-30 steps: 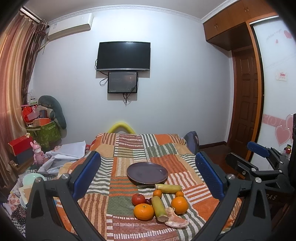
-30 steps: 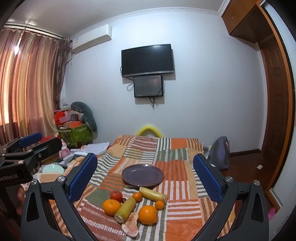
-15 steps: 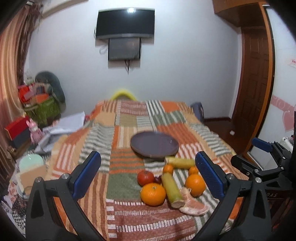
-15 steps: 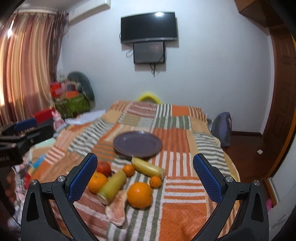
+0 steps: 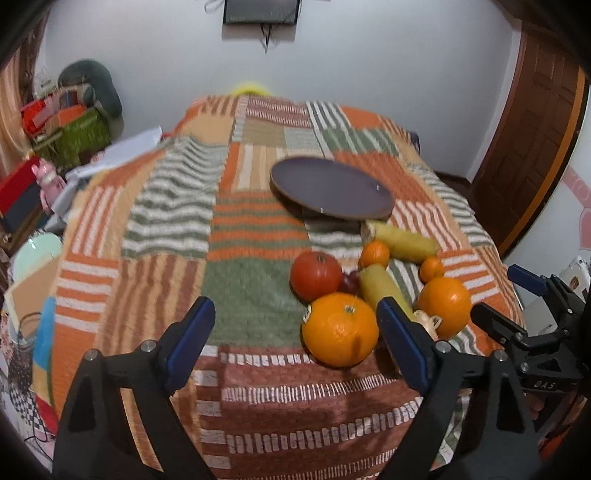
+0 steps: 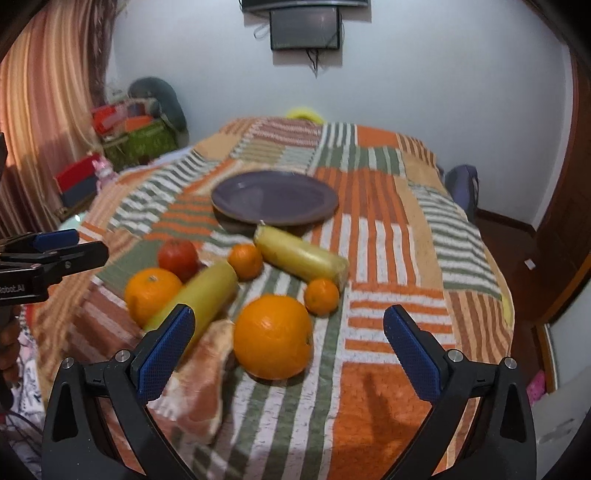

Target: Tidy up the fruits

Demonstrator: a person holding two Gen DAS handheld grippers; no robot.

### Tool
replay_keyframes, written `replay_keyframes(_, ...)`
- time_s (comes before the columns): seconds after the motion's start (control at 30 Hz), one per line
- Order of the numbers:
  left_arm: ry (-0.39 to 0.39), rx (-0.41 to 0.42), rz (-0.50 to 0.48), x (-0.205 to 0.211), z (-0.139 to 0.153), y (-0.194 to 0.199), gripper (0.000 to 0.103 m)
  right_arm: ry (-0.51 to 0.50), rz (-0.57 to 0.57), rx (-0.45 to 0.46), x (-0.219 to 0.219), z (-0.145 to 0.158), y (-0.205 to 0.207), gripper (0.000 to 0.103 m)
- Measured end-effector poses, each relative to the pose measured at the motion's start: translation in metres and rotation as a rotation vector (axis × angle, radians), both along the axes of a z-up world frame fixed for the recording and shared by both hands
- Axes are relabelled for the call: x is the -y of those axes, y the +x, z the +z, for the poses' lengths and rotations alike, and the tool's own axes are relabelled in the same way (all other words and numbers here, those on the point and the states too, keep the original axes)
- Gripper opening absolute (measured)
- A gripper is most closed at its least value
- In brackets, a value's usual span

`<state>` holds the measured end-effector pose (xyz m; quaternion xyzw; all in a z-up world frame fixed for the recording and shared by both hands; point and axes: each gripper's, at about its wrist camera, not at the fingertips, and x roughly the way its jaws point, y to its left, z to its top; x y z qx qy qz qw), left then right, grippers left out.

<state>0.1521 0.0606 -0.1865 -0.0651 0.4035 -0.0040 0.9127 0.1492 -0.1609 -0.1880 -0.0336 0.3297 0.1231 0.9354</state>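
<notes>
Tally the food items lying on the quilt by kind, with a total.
Large oranges: 2
Small tangerines: 2
Tomato: 1
Yellow-green stalk pieces: 2
Peeled citrus segment: 1
Grapes: small cluster, uncountable
Total: 8, plus grapes

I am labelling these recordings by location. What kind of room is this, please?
Most likely a bedroom at home: a bed under a striped patchwork blanket, a wall-mounted black screen, long orange-striped curtains and a dark wooden door.

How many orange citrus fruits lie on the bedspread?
4: a big orange nearest the camera, another big orange at left beside the tomato, a small one between the two yellow pieces, another small one right. None seems hidden.
</notes>
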Motion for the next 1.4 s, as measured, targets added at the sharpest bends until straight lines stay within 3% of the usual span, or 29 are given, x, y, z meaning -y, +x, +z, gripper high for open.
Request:
replay_keyframes(0.17,-0.023,-0.066,-0.041,0.008,-0.022,0.012,0.09,0.035,0.008,-0.053,0.0,-0.012,0.008,0.101)
replay_keyframes(0.37,-0.012,-0.108,-0.093,0.019,-0.039,0.023,0.09,0.072,0.006,-0.097,0.002,-0.021,0.015,0.09)
replay_keyframes(0.47,-0.017,-0.116,-0.119,0.022,-0.044,0.026,0.083,0.081,0.011,-0.119,0.002,-0.025,0.021,0.082)
replay_keyframes(0.6,-0.015,-0.108,-0.133,0.024,-0.045,0.028,0.082,0.107,0.03,-0.148,0.003,-0.03,0.025,0.072)
replay_keyframes(0.8,-0.093,-0.171,-0.143,0.023,-0.057,0.04,0.075,0.11,0.055,-0.178,-0.003,-0.037,0.029,0.065)
replay_keyframes(0.87,-0.078,-0.175,-0.14,0.026,-0.062,0.042,0.074,0.107,0.052,-0.178,-0.003,-0.037,0.028,0.062)
replay_keyframes(0.97,-0.072,-0.164,-0.152,0.031,-0.061,0.042,0.065,0.11,0.051,-0.179,0.0,-0.037,0.03,0.059)
replay_keyframes(1.17,-0.066,-0.169,-0.131,0.03,-0.057,0.042,0.065,0.13,0.047,-0.179,0.002,-0.035,0.028,0.058)
replay_keyframes(1.4,-0.052,-0.115,-0.09,0.017,-0.034,0.035,0.065,0.159,0.032,-0.164,0.008,-0.026,0.025,0.057)
